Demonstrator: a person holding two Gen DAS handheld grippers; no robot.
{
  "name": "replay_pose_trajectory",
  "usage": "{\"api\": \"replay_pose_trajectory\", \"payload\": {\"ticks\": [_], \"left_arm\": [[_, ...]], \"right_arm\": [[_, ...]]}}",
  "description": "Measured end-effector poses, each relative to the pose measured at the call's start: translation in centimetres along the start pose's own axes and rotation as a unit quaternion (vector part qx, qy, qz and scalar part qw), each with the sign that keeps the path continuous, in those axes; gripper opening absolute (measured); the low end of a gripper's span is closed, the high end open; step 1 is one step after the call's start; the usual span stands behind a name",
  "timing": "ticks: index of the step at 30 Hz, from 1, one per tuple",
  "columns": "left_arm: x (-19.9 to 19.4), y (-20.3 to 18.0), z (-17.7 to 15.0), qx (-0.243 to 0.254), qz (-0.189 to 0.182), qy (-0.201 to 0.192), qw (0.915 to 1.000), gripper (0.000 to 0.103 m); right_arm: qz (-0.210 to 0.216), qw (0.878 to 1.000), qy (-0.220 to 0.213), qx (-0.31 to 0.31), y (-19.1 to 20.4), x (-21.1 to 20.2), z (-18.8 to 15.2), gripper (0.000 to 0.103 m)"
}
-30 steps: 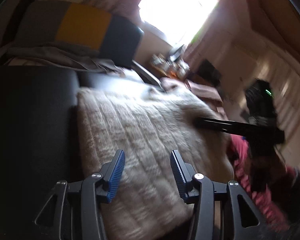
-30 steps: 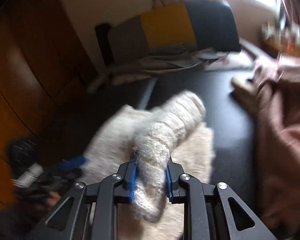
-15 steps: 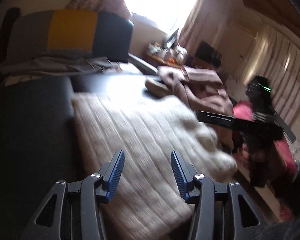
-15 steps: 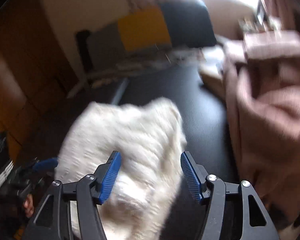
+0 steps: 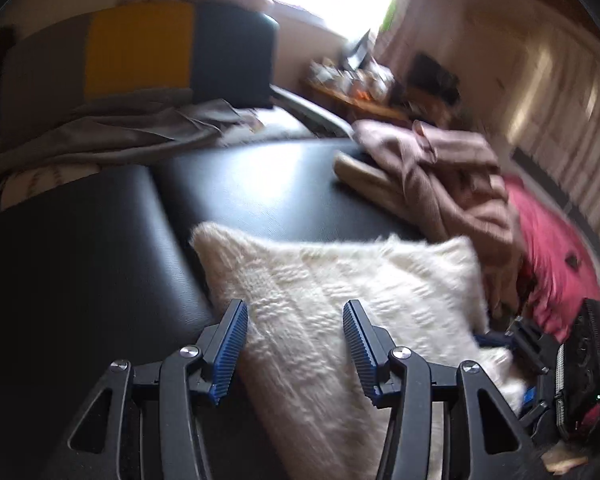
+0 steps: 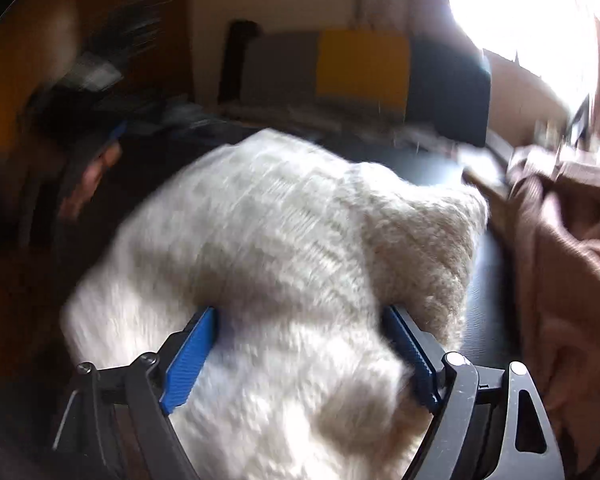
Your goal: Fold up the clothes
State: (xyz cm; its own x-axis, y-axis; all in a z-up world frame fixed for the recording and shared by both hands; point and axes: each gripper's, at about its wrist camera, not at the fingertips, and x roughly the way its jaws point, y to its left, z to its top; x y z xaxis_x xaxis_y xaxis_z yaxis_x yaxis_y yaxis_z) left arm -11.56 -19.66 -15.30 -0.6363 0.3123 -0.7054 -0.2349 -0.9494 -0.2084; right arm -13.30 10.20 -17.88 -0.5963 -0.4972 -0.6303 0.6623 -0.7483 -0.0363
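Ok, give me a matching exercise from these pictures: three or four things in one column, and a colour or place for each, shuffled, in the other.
Things:
1. fluffy knitted sweater
2. crumpled cloth heap
3. padded tabletop
4. middle block of the striped cushion

Descriptions:
A. yellow
B. dusty pink
C. black
D. cream white

Pairs: 1-D, 2-B, 3-C, 4-A
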Motion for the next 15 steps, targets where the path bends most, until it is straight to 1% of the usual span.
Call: {"api": "replay_pose_trajectory", "payload": {"ticks": [1,3,4,5,6,7,9,11,15], "left_arm": [[0.7,-0.5,0.0,0.016,0.0,0.008,0.9998,0.051],[2.3,-1.0,0.2,0.035,0.007,0.026,0.999,0.051],[3.4,-0.9,0.3,0.031,0.01,0.042,0.9986,0.053],[4.4,-0.4,0.3,0.016,0.011,0.057,0.9982,0.057],[5.3,0.1,0.2,0.002,0.015,0.063,0.9979,0.058],[6.1,0.7,0.1,-0.013,0.019,0.069,0.9973,0.063],[6.9,1.5,-0.4,-0.044,0.023,0.063,0.9968,0.069],[6.9,1.8,-0.9,-0.062,0.027,0.05,0.9965,0.073],[6.3,2.0,-1.3,-0.086,0.031,0.031,0.9953,0.074]], "right_arm": [[-0.005,1.0,-0.012,-0.008,0.1,-0.2,-0.8,0.086],[0.008,1.0,-0.015,0.006,-0.7,0.0,-0.8,0.088],[0.012,1.0,-0.014,0.007,-0.9,0.2,-0.7,0.09],[0.017,1.0,-0.018,0.006,-1.0,0.2,-0.8,0.09],[0.022,1.0,-0.021,0.006,-1.2,0.2,-0.9,0.091],[0.027,0.999,-0.025,0.006,-1.3,0.2,-1.0,0.091],[0.034,0.999,-0.03,0.007,-1.5,0.2,-1.2,0.091],[0.036,0.999,-0.034,0.012,-1.6,0.3,-1.3,0.091],[0.036,0.999,-0.033,0.012,-1.3,-0.1,-1.1,0.091]]}}
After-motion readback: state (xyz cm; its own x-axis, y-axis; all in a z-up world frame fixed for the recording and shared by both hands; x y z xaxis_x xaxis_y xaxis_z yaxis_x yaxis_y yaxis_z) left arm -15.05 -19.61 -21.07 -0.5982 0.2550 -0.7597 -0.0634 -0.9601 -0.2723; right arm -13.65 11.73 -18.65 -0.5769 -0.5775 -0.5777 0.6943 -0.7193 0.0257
